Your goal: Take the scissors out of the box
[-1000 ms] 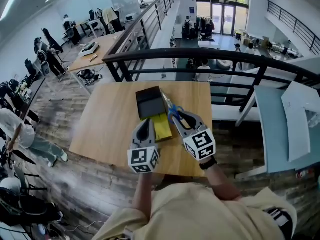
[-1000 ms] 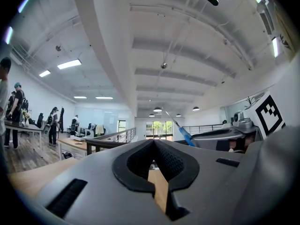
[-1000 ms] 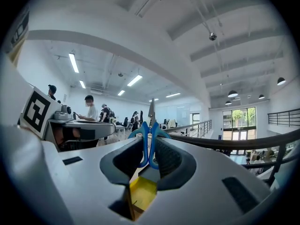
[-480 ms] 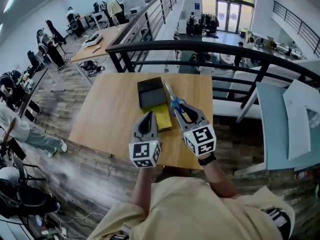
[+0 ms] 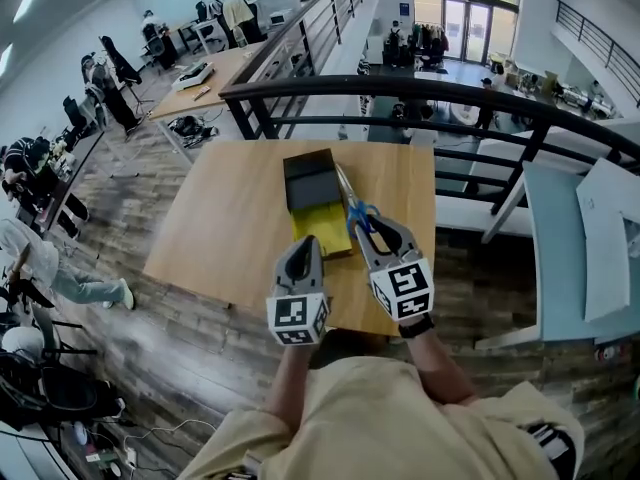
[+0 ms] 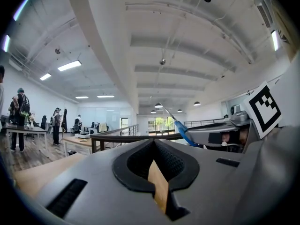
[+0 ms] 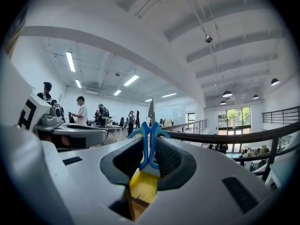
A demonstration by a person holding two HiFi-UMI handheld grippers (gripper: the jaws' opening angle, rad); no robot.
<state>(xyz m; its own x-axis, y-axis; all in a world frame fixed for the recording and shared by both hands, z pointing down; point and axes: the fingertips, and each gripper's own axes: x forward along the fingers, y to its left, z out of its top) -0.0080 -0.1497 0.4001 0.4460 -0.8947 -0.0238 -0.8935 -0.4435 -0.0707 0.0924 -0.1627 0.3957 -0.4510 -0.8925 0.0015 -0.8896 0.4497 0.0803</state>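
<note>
One pair of scissors (image 7: 149, 142) is clamped by its blue handles in the right gripper (image 5: 366, 228), just right of the single open box (image 5: 320, 230) on the table (image 5: 225, 218). The left gripper (image 5: 304, 244), at the box's near end, seems closed on nothing. A railing (image 5: 420, 93) runs beyond the box.

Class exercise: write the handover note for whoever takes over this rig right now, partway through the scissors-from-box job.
Left gripper: shut on a tan edge, apparently the box wall, steadying it on the table.
Right gripper: shut on the scissors by the blue handles, blades pointing away and up.
Done: scissors lifted above the open box.
Left: carry them clear and set them down.
</note>
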